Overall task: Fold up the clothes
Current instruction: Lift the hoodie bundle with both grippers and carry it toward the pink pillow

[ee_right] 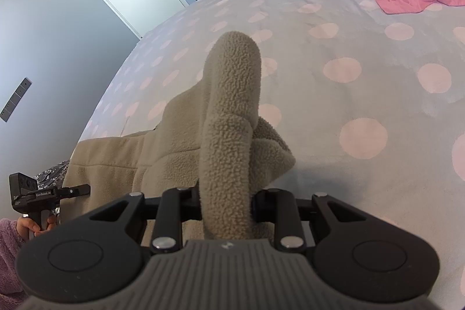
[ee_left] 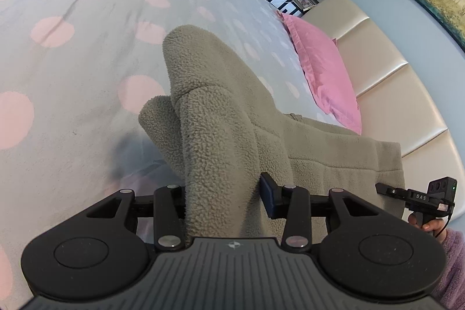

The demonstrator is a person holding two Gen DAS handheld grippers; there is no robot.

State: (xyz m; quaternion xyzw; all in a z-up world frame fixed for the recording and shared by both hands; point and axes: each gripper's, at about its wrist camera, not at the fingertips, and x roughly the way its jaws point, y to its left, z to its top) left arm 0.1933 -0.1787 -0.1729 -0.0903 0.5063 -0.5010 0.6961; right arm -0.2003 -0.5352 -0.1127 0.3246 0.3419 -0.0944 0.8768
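Both tongs, the left gripper (ee_left: 222, 202) and right gripper (ee_right: 225, 204), pinch thick folds of the beige fleece (ee_left: 221, 112), stretched between them above the spotted bed (ee_left: 72, 54).

Right hand-held gripper (ee_right: 225, 204) clamping beige fleece garment (ee_right: 229, 112), polka-dot bedspread (ee_right: 363, 83) beneath

The left gripper (ee_left: 223, 193) tilts downward, its jaws clamped on a thick fold of fleece (ee_left: 215, 112). The right gripper (ee_right: 225, 202) tilts down likewise, jaws pinching another fold. A hand (ee_right: 35, 225) in a fuzzy purple sleeve (ee_right: 8, 246) grips each handle.
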